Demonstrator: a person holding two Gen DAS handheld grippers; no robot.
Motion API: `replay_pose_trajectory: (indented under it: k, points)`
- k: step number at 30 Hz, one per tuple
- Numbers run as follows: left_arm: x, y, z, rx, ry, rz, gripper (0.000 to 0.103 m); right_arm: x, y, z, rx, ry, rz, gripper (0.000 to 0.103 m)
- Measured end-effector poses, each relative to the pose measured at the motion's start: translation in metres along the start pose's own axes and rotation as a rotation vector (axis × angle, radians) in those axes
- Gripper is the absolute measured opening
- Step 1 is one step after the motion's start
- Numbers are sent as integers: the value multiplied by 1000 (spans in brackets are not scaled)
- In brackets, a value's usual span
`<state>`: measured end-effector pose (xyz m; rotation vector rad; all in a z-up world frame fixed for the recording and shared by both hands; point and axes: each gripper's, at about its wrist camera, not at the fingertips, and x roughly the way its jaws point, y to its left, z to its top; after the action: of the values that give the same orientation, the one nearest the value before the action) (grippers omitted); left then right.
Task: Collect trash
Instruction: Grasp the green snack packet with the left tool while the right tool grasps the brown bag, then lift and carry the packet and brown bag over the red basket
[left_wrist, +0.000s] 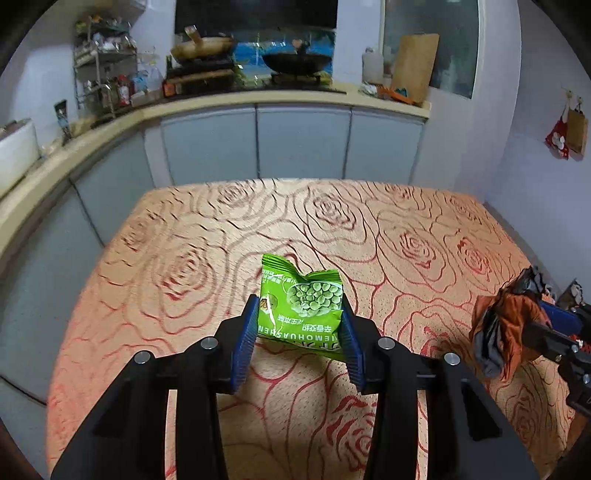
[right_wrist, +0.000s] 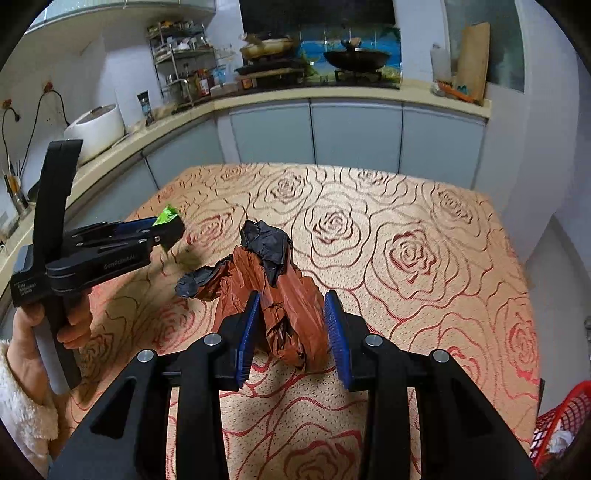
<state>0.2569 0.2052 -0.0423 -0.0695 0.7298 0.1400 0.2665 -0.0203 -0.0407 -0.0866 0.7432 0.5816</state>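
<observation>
A green snack packet (left_wrist: 295, 280) with peas printed on it is clamped between the blue pads of my left gripper (left_wrist: 300, 314) and hangs above the rose-patterned tablecloth (left_wrist: 369, 229). A crumpled orange and black plastic bag (right_wrist: 280, 273) sits between the pads of my right gripper (right_wrist: 292, 306), which is shut on it, its lower end just off the cloth. In the left wrist view the bag (left_wrist: 506, 325) dangles from the right gripper (left_wrist: 554, 325) at the far right. In the right wrist view the left gripper (right_wrist: 162, 229) is at the left, with a corner of the green packet (right_wrist: 167, 215) showing.
A red mesh basket (right_wrist: 561, 417) with white crumpled paper inside stands off the table's near right corner. A person's hand (right_wrist: 74, 325) in a fluffy white sleeve holds the left gripper. A kitchen counter (left_wrist: 258, 98) with pans and bottles runs behind and along the left.
</observation>
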Motion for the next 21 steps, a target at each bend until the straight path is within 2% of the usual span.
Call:
replay_pose_trajectory:
  k: [6, 13, 18, 21]
  points:
    - [-48, -3, 3, 6, -100, 75, 40, -30, 7, 5, 4, -77, -33, 34]
    - [-100, -18, 1, 9, -205, 121, 40, -69, 13, 4, 17, -154, -58, 34]
    - [-128, -30, -4, -1, -256, 137, 40, -97, 16, 1, 20, -203, -107, 34]
    - [-140, -39, -7, 5, -270, 123, 40, -114, 16, -3, 26, -230, -132, 34]
